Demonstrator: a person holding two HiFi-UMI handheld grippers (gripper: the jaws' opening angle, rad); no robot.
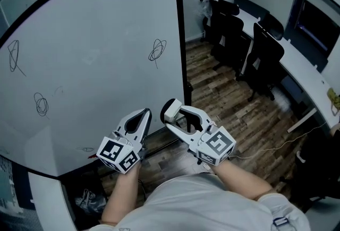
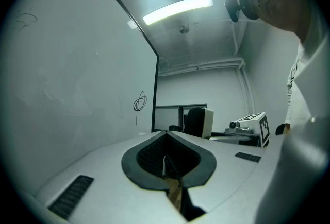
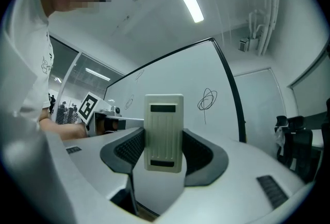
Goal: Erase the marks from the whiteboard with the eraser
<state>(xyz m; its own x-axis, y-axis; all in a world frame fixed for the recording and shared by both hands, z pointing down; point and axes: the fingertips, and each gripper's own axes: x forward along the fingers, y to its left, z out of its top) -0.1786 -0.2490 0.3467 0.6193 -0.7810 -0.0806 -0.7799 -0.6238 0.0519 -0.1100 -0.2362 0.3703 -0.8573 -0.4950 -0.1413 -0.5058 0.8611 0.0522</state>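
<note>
- Standing in front of a big whiteboard (image 1: pixel 95 39), a person held a hand-held gripper in each hand.
- The right hand-held gripper (image 1: pixel 178 114) had its two jaws pressed on the sides of the eraser (image 1: pixel 170 110). The jaws were only as far apart as the eraser was wide.
- The eraser was pale and long, with ribs on its back. In the right gripper view it stood up straight between the jaws.
- The eraser was low down, near the right edge of the whiteboard, close to the black frame (image 1: pixel 180 39). It was not on any mark.
- The left hand-held gripper (image 1: pixel 144 114) had its jaws closed tight together, with nothing between them. It was just beside the right one, low in front of the board.
- A black scribble (image 1: pixel 156 50) was on the right part of the board, above both grippers.
- A second scribble (image 1: pixel 14 56) was far over on the left, and a third scribble (image 1: pixel 41 103) was below it.
- A faint little mark (image 1: pixel 87 148) sat near the bottom edge of the board.
- To the right of the board was a brown wooden floor (image 1: pixel 223 97).
- Black chairs (image 1: pixel 265 57) stood in a row by a long white surface (image 1: pixel 305 73).
- The person wore a light shirt (image 1: pixel 202 203), and both bare arms reached forward.
</note>
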